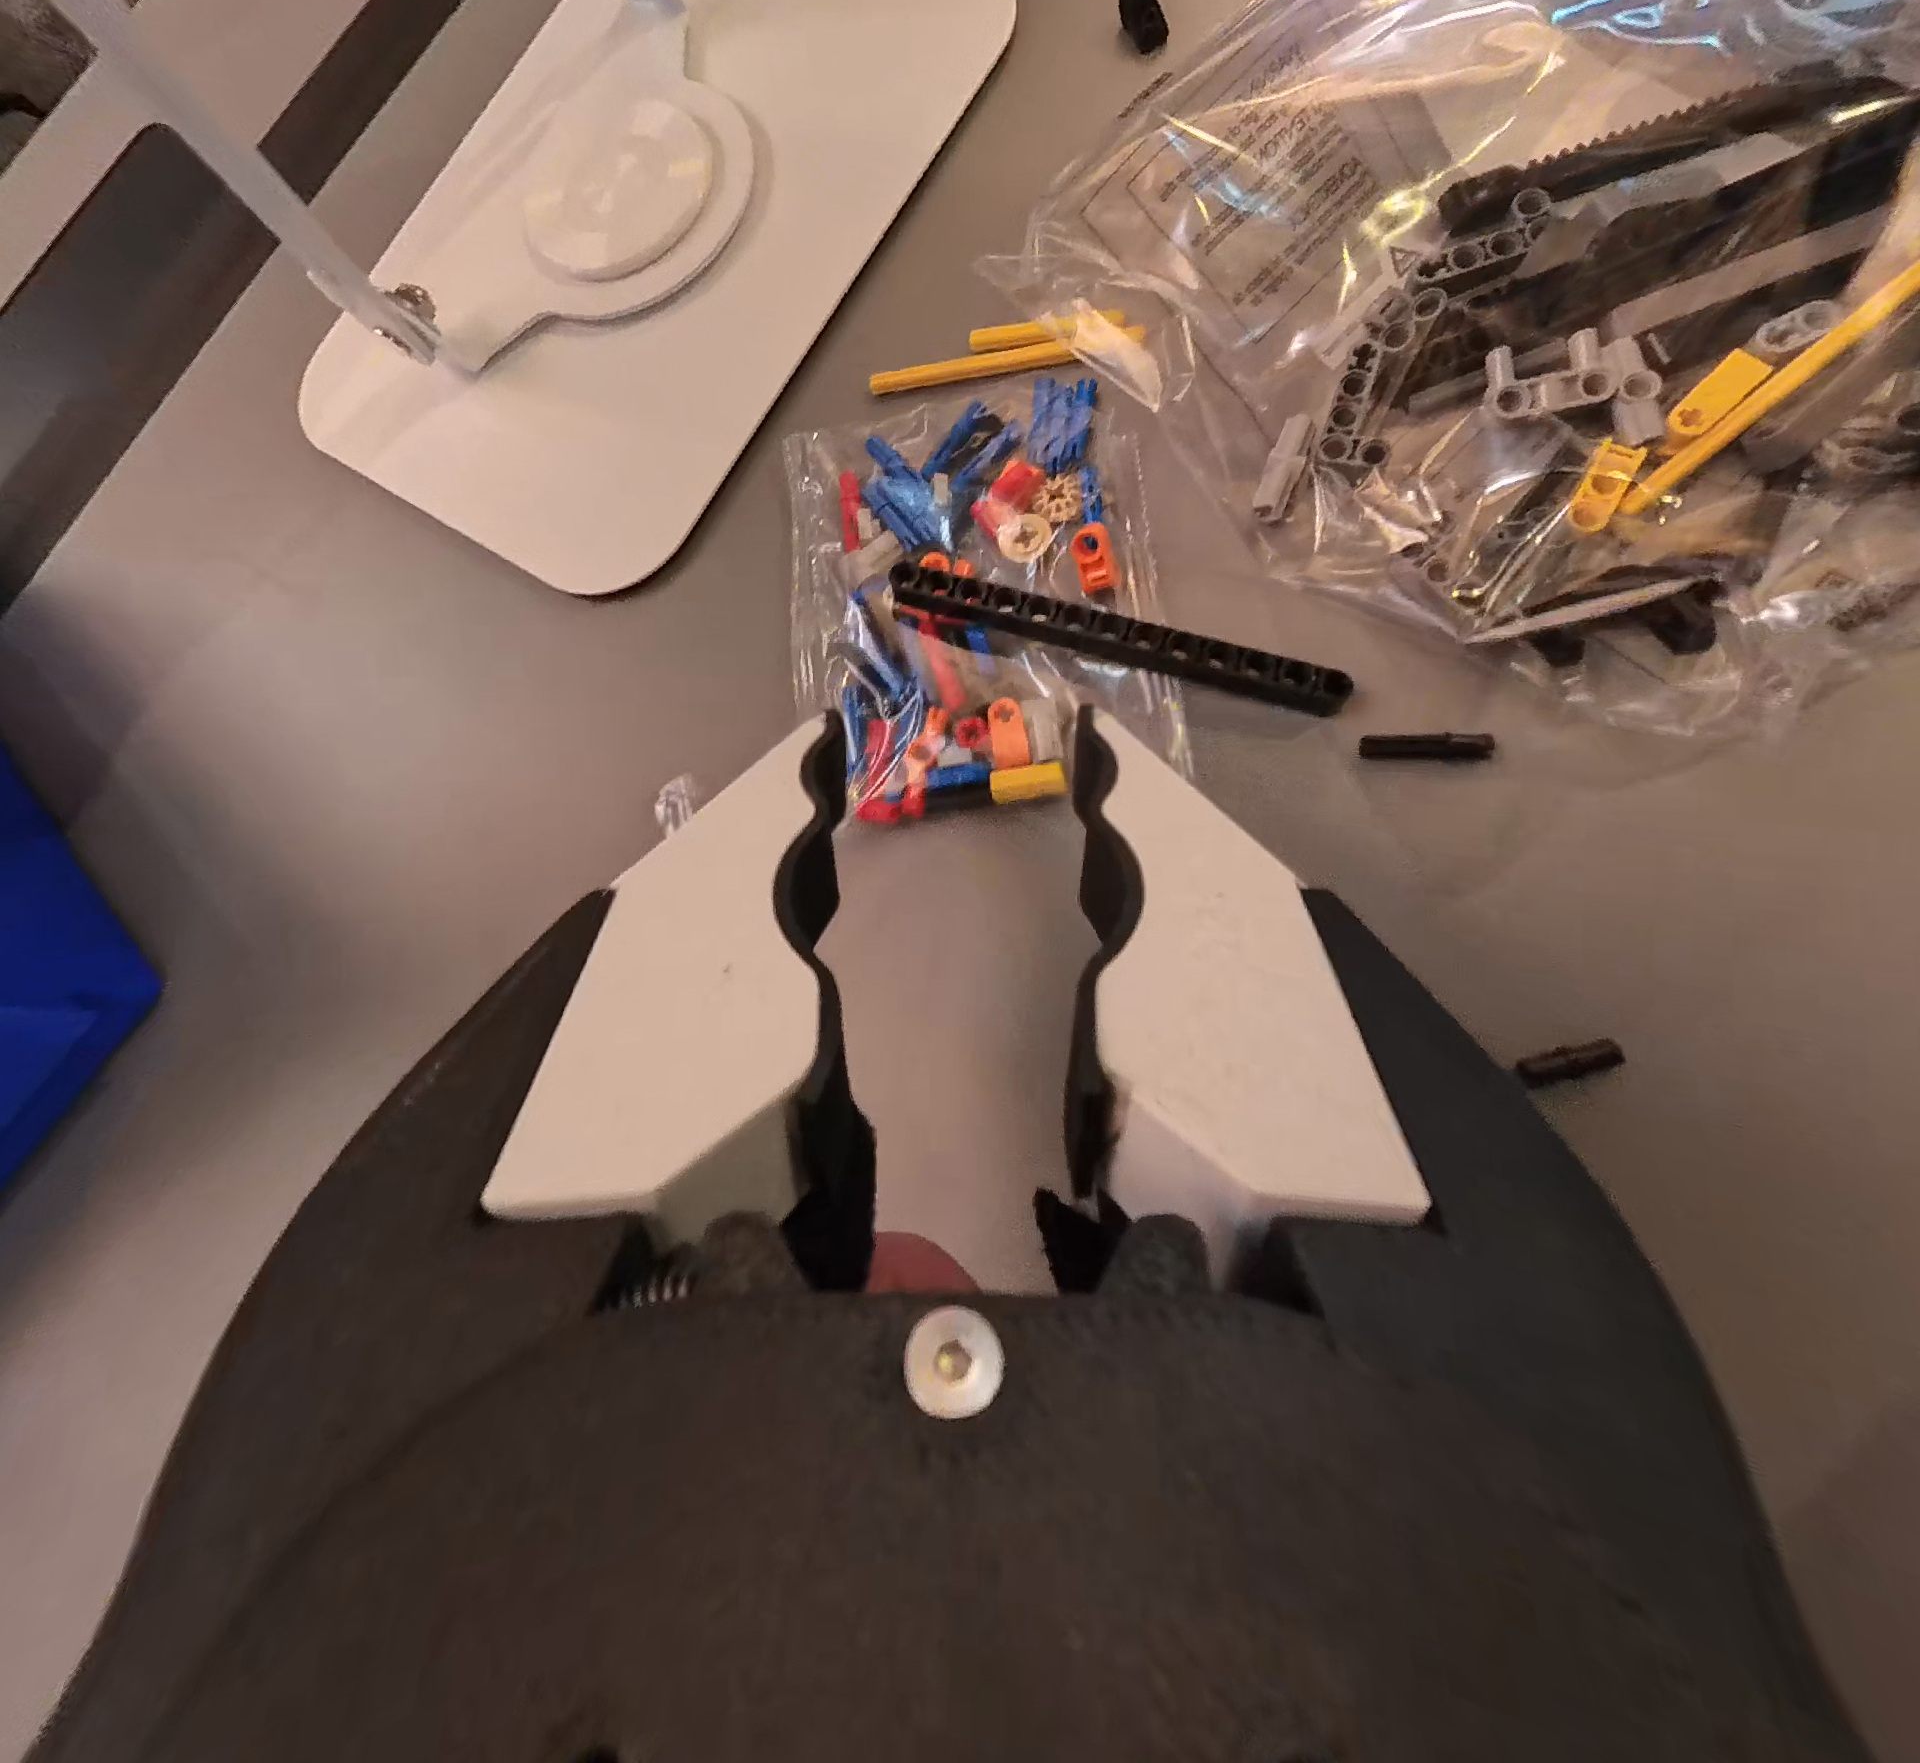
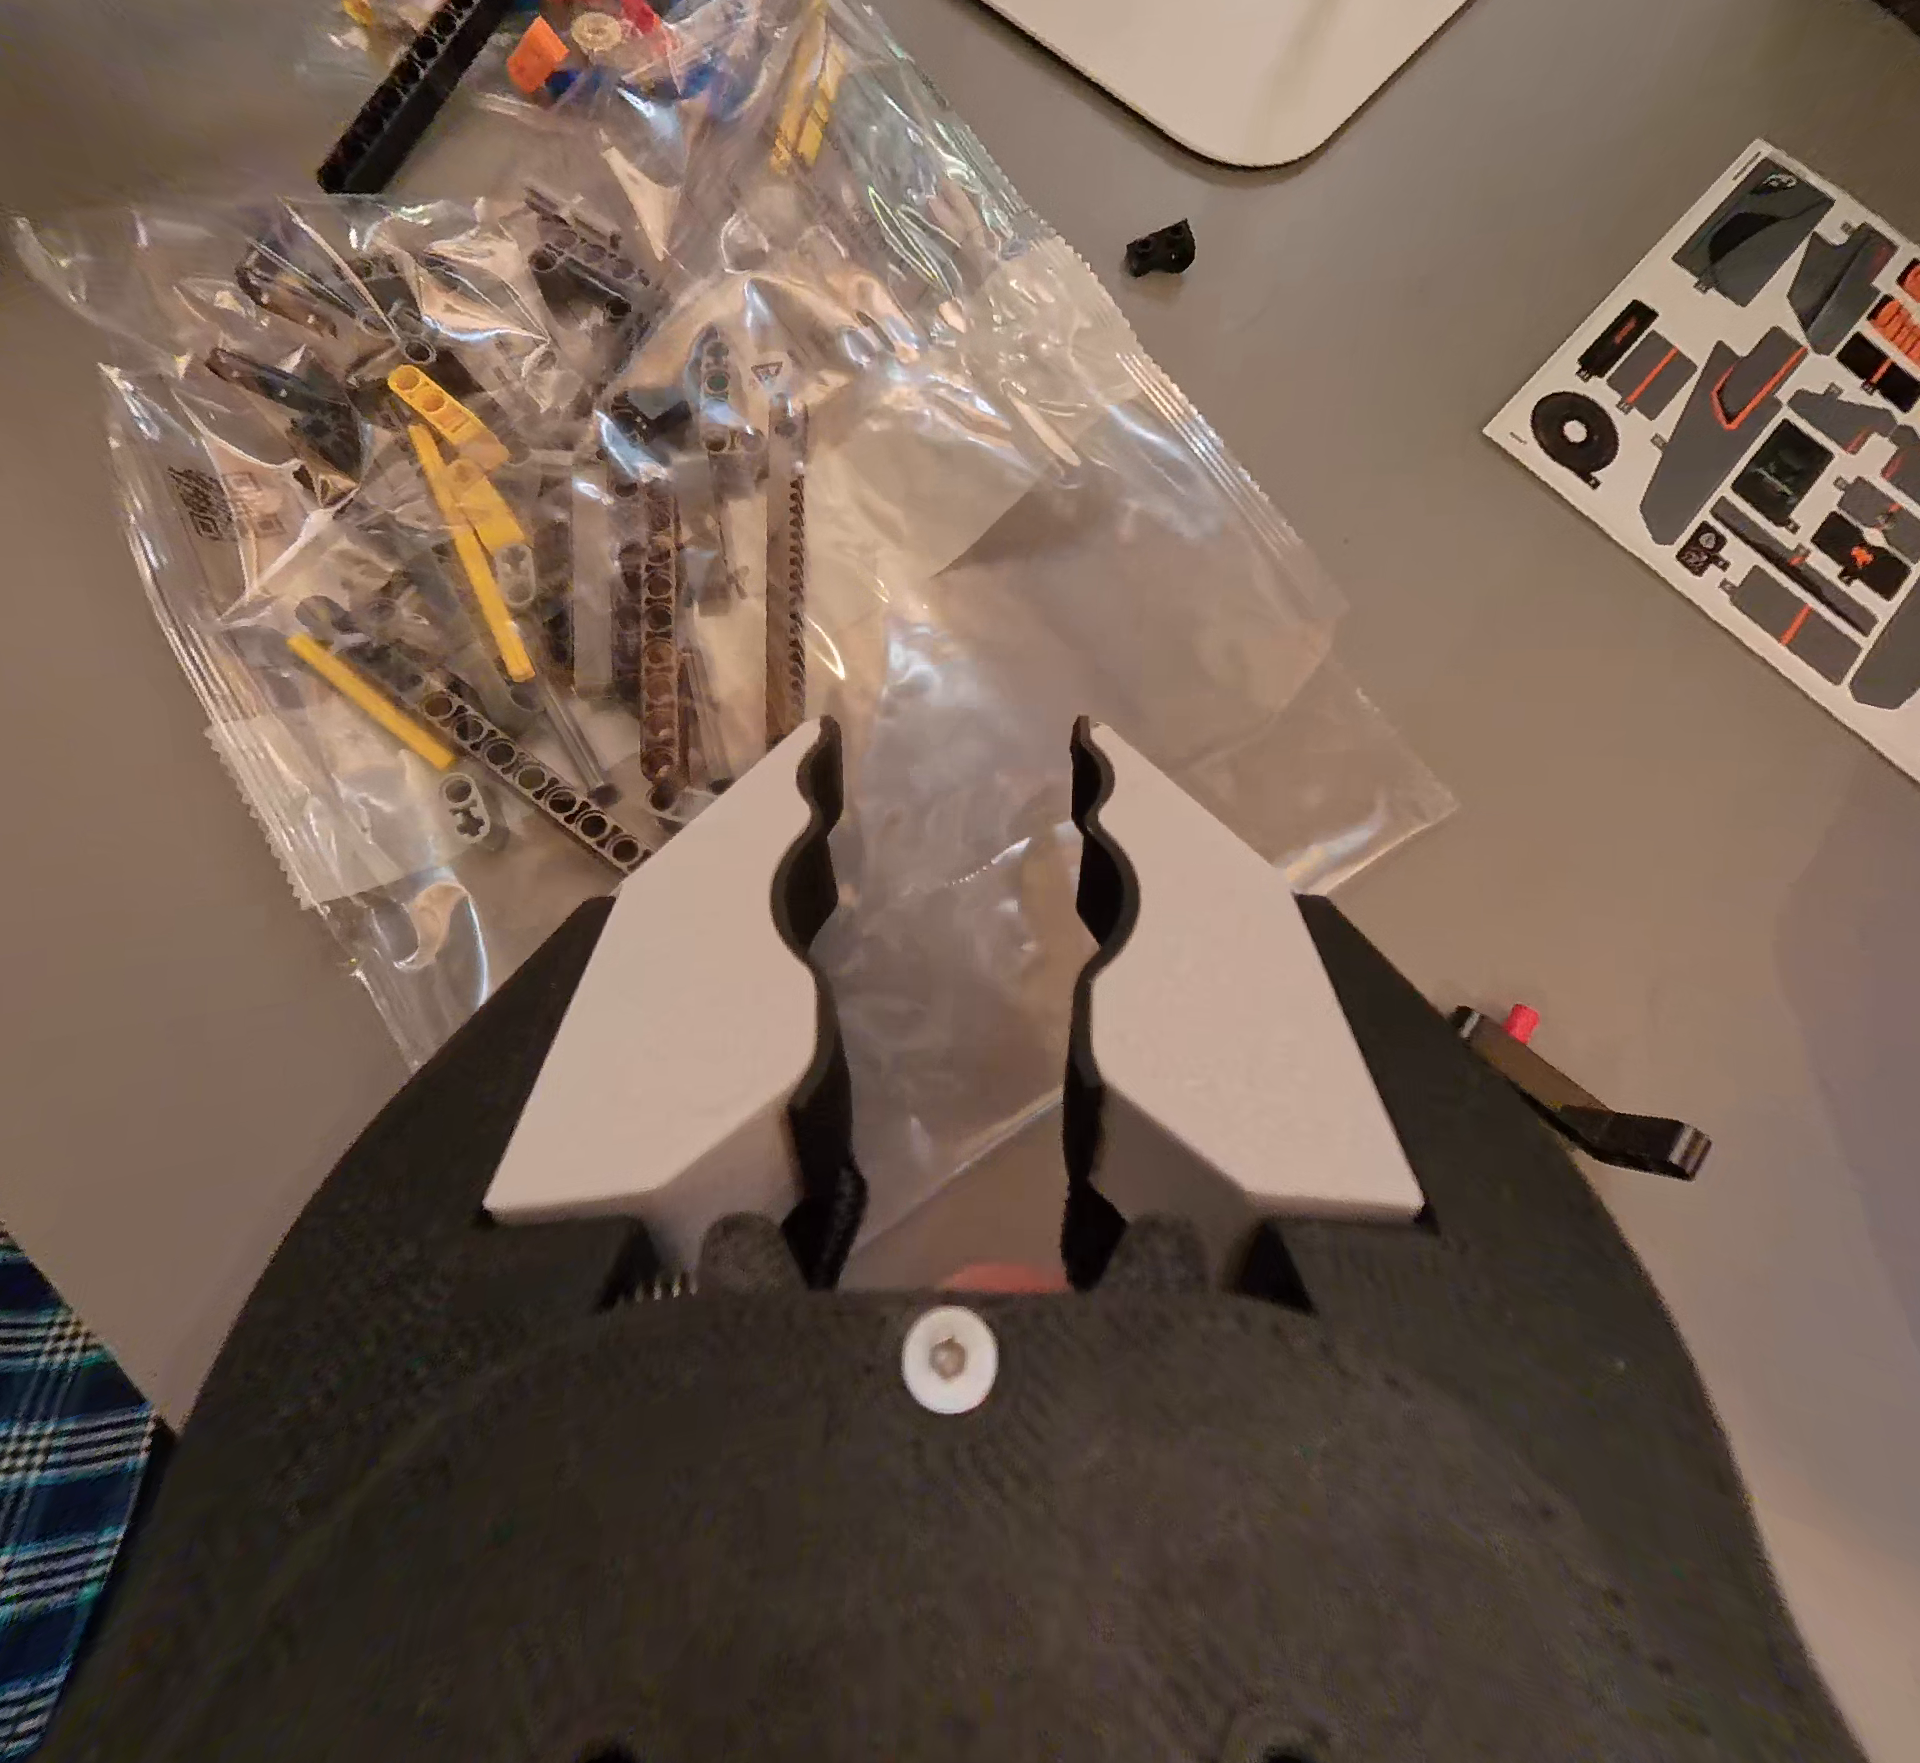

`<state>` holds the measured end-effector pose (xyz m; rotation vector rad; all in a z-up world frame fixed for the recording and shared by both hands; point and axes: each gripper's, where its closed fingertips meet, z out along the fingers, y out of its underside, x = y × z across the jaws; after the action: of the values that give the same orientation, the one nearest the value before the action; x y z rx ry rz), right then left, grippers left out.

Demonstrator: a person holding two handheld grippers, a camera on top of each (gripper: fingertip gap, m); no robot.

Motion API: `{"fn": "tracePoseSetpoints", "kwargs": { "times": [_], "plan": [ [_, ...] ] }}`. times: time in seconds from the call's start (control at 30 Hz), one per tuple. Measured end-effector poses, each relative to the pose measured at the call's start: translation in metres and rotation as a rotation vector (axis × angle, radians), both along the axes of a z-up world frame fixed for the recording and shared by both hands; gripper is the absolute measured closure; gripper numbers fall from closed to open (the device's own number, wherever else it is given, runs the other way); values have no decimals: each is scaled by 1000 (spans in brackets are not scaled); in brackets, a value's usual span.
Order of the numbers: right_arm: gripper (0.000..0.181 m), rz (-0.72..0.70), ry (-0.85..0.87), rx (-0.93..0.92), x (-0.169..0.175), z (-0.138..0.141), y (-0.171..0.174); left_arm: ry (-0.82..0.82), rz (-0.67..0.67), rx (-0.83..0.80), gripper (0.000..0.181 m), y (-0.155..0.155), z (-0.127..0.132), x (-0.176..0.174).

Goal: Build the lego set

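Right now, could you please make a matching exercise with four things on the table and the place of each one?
Things:
1. long black beam
2. sticker sheet
3. small bag of coloured pins
4. white lamp base

Places:
A. right edge of the right wrist view
B. just ahead of the left gripper
C. lying across the small bag
D. far left of the table

Pairs: 1-C, 2-A, 3-B, 4-D

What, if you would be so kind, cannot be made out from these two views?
- Left wrist view: the large clear bag runs off the right edge; glare masks its pieces.
- Right wrist view: the sticker sheet is cut by the right edge.
- Right wrist view: a black part with a red pin is partly hidden behind the right gripper.
- Small bag: individual pieces too small to identify.
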<state>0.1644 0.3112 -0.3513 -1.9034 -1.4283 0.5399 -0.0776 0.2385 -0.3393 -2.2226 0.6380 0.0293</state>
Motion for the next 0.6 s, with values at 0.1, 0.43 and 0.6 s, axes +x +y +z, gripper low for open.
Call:
{"fn": "tracePoseSetpoints", "kwargs": {
  "times": [0.1,0.43,0.6],
  "plan": [
    [141,10,12,13,-3,7,-3,14,-10,-16,142,-8,-1,-5],
    [142,106,0,40,-31,20,-21,72,-61,-38,134,7,-9,-5],
    [142,176,-5,37,-58,26,-34,71,-80,-116,134,16,-25,-6]
  ]
}}
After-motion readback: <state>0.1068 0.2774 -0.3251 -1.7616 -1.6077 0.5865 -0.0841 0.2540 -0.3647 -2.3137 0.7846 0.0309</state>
